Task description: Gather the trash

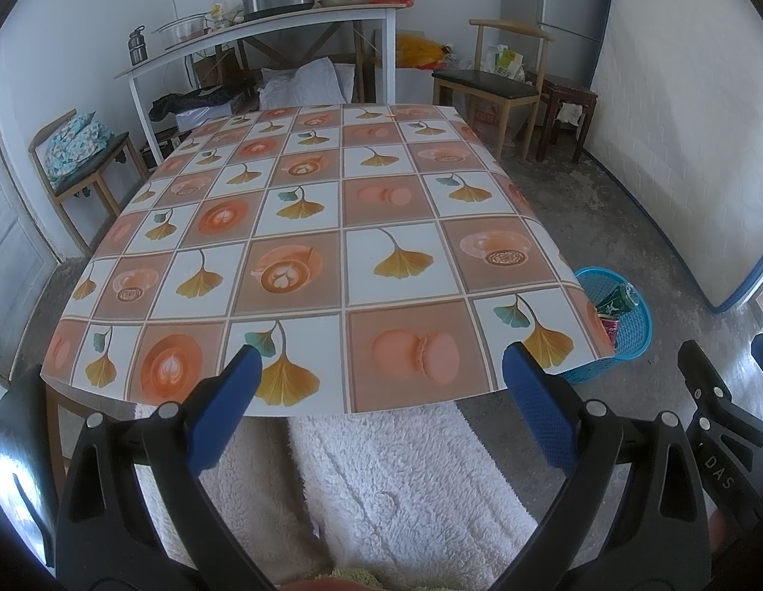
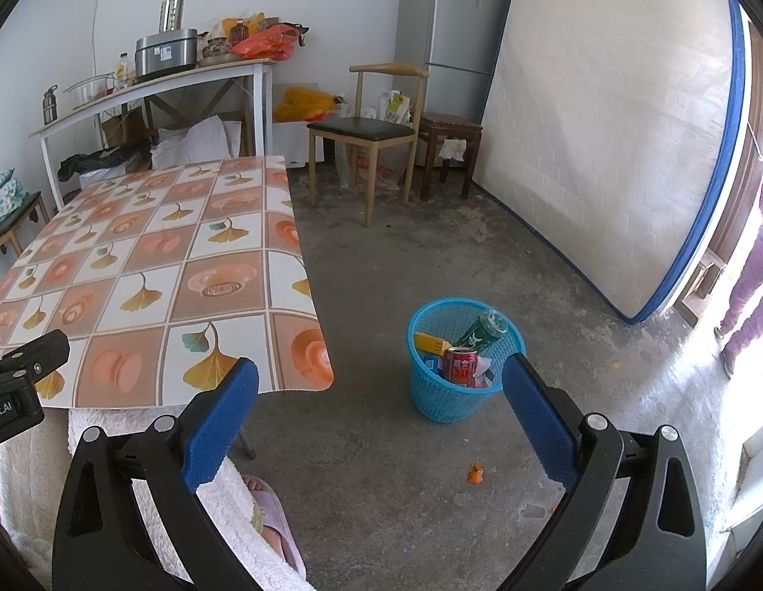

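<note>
Green can [image 2: 482, 332] tilted in basket [image 2: 433, 394]

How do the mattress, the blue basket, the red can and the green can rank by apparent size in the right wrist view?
1. mattress, by far
2. blue basket
3. green can and red can: they look alike, both partly hidden inside the basket, so no ranking.

A glossy, smooth tablecloth [image 1: 302, 246] is covering the table. At 3 o'clock of it a blue plastic mesh basket [image 2: 450, 394] is sitting on rough, matt concrete floor [image 2: 381, 256], holding 2 shiny metal cans [image 2: 462, 364].
</note>
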The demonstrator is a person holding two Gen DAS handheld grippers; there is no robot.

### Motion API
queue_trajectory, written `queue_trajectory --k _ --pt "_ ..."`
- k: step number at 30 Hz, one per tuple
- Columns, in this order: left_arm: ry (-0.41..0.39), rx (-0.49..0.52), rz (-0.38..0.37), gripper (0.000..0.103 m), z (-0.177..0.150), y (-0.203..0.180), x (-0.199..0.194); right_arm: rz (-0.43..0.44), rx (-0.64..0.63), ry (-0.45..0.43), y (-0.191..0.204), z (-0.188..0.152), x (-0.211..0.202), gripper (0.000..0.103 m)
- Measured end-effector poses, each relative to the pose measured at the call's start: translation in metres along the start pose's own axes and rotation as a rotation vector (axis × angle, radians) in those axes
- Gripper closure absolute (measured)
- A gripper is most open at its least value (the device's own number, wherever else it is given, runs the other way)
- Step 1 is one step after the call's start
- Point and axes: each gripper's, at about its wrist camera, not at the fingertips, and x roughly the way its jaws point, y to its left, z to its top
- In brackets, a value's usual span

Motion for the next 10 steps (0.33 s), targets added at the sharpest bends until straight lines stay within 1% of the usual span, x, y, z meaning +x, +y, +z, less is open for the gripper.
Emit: queue_trajectory --k 10 --pt "0.001 0.0 0.0 0.009 -0.0005 0.0006 0.0 0.0 0.0 -0.001 0.0 -0.0001 0.0001 0.007"
